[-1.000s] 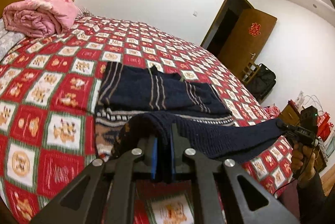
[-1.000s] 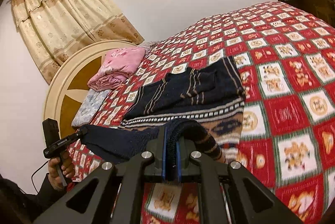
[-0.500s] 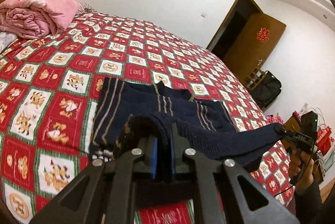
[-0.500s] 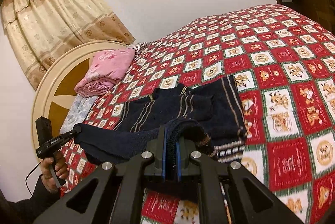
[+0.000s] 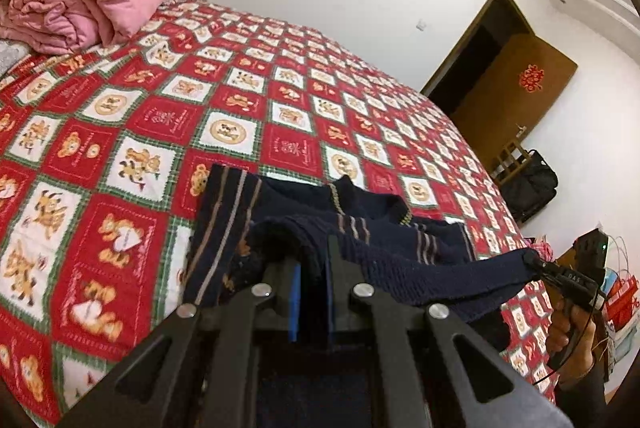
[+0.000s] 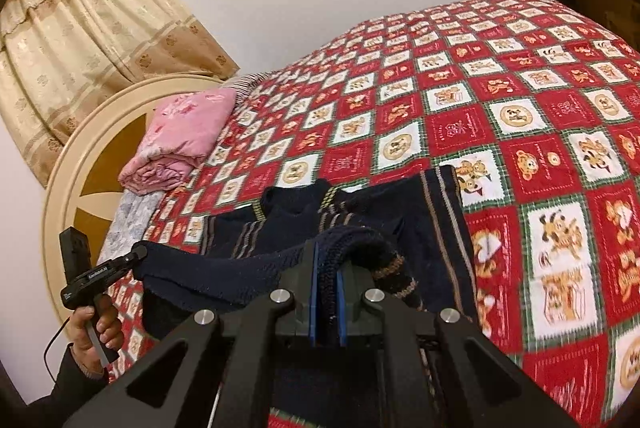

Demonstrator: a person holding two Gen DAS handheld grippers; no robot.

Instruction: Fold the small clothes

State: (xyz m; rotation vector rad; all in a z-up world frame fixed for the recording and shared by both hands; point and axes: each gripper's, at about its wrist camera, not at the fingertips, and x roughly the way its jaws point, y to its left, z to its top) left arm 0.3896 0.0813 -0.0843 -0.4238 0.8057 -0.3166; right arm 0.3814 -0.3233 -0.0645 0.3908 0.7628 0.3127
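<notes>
Both tools, left [image 5: 311,292] and right [image 6: 326,302], clamp the sweater [image 6: 400,212] hem, mid-fold over the bed [image 6: 520,100]; next, I judge, lay it evenly at the collar

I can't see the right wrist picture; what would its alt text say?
A black right gripper is clamped on the hem of a navy striped sweater, lifting it over a red teddy-bear patchwork quilt. At left, the left gripper pinches the hem's other end; a folded pink blanket lies by the headboard.
</notes>
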